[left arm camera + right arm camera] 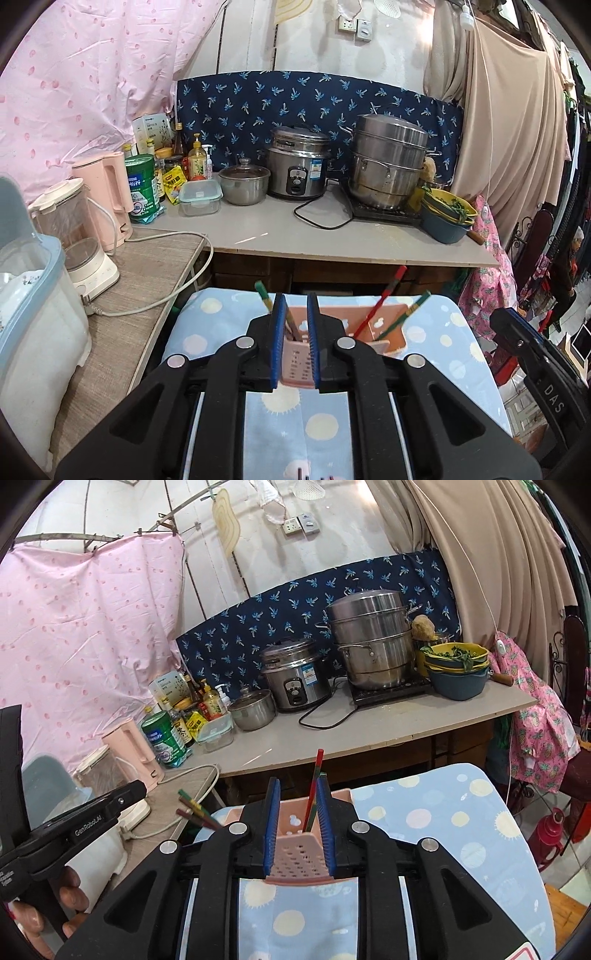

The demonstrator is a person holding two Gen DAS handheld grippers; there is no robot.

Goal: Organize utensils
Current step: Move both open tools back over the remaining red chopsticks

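A pink perforated utensil holder (369, 321) stands on a small table with a blue dotted cloth (317, 428). Coloured chopsticks (384, 302) stick out of its compartments. My left gripper (294, 332) is shut on the holder's left end compartment, a green-tipped chopstick (264, 291) beside its left finger. In the right wrist view my right gripper (298, 823) is shut on the holder's (297, 853) right end, with red and green chopsticks (316, 782) rising between the fingers. More chopsticks (195, 808) lean out to the left.
A grey counter (332, 236) behind holds a rice cooker (297, 166), steamer pot (388, 158), small pot (243, 182), bowls (447, 214), bottles and a green tin (142, 184). A side table on the left carries a pink kettle (107, 192), a blender (74, 229) and a plastic bin (29, 295).
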